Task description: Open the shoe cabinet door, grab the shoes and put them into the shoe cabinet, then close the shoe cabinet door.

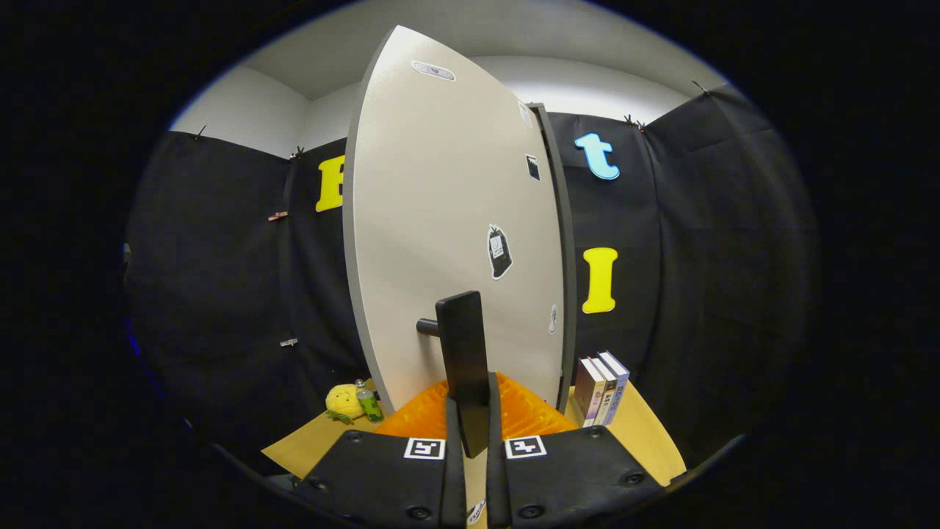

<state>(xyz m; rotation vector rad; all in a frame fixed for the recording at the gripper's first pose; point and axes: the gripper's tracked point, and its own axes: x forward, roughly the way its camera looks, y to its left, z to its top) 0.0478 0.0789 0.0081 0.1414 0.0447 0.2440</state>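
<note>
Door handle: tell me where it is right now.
In the gripper view, the black door handle stands upright between the gripper fingers, clamped, low on the grey cabinet door.

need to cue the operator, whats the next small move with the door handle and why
Probably keep the grip and pull the handle a bit further, swinging the door wider. The gripper looks shut on the handle and the door stands partly open, but no shoes are in hand yet.

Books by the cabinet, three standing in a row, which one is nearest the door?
The dark brownish book at the row's door-side end, next to the cabinet door. The two paler-spined ones stand farther off. The fingers grip the door's black handle.
</note>
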